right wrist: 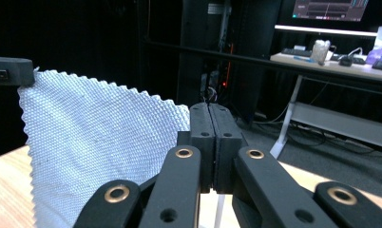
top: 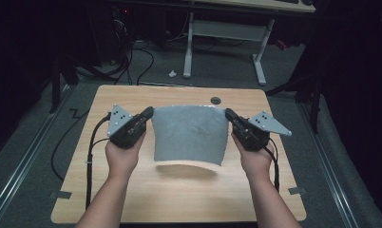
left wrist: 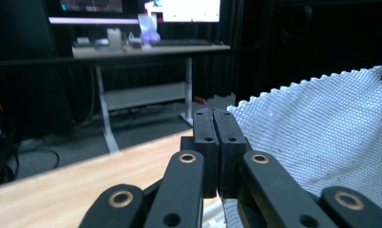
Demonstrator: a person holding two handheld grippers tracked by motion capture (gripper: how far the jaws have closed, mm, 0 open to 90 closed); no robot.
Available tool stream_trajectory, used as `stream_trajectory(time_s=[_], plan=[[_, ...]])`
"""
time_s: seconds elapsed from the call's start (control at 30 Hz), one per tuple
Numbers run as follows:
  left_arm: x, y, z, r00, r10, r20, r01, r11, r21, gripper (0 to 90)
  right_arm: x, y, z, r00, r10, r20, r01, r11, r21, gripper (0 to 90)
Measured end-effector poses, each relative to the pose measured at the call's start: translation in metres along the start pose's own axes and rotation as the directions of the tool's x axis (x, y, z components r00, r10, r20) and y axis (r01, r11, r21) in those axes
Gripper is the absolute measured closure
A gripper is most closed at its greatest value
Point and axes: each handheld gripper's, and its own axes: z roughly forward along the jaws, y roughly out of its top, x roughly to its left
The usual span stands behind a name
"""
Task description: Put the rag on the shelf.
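A grey woven cloth [top: 190, 134] with zigzag-cut edges hangs above the wooden table [top: 132, 199], stretched between both grippers, its lower edge free and casting a shadow on the wood. My left gripper [top: 148, 113] is shut on the cloth's upper left corner. My right gripper [top: 229, 114] is shut on the upper right corner. In the left gripper view the cloth [left wrist: 322, 137] spreads to the right of the closed jaws [left wrist: 216, 124]. In the right gripper view the cloth [right wrist: 94, 142] spreads to the left of the closed jaws [right wrist: 210, 118], with the other gripper's tip at the far corner.
A round cable hole [top: 215, 100] sits near the table's far edge. Beyond the table stands a white-legged desk [top: 227, 42] with monitors and small items on it. Cables lie on the dark floor at the left [top: 132, 61].
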Motion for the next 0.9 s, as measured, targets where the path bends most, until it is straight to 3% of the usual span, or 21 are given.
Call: stream_trajectory(time_s=[0.57,0.7,0.9], plan=[[-0.001,0.026,0.005,0.999,0.044,-0.004,-0.044,0.9986,-0.027,89.0,-0.007,0.02,-0.002,0.9999,0.003,0.014,-0.002,0.999,-0.032,90.0],[0.001,0.033,0.011,0.9983,0.057,-0.01,-0.057,0.998,-0.027,89.0,-0.012,0.029,0.003,0.9998,0.003,0.021,-0.002,0.999,-0.035,90.0],[0.009,0.042,0.036,0.9971,0.07,-0.029,-0.071,0.9972,-0.022,89.0,-0.024,0.039,0.018,0.9991,0.005,0.043,-0.003,0.999,-0.036,90.0]])
